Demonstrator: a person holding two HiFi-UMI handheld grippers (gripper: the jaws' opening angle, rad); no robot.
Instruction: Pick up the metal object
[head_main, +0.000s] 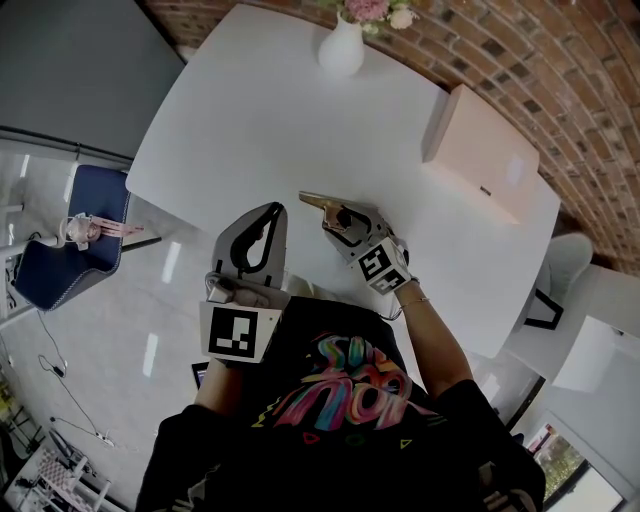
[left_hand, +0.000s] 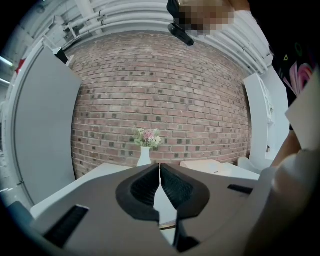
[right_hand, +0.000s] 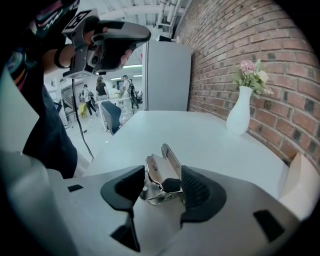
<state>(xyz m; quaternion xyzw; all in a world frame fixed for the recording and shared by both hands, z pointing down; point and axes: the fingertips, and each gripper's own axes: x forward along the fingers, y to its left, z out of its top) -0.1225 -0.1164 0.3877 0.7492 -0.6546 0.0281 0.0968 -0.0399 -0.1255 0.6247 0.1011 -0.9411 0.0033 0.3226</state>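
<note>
The right hand-held gripper (head_main: 338, 216) is clamped on the metal object (head_main: 318, 201), a shiny spring clip. It hangs over the near edge of the white desk (head_main: 250, 120), at about 6 o'clock on the desktop as the head view shows it. In the right gripper view, the clip (right_hand: 160, 170) sits between the two dark pads. Its folded body is pinched from both sides and its long flat handles stick out forward past the jaws. Gripping the thick rear part looks deliberate, since the thin handles would probably slip or twist. The clip seems to be off the desk surface, though neither view shows this for certain.

The left hand-held gripper (head_main: 272, 212) is at about 9 o'clock from the right one and a little apart from it. In the left gripper view, its jaws (left_hand: 160, 172) are together with nothing between them. It seems to be parked there, out of the way of a one-handed grasp.

The white vase (head_main: 341, 48) of pink flowers stands at the desk's 12 o'clock edge, and the pale box (head_main: 480, 150) lies at about 2 o'clock. Both are well apart from the clip, so nothing crowds the grasp.

Judging by the task, the pick looks essentially done. The main risk is the smooth metal sliding in the pads if the hold loosens.
</note>
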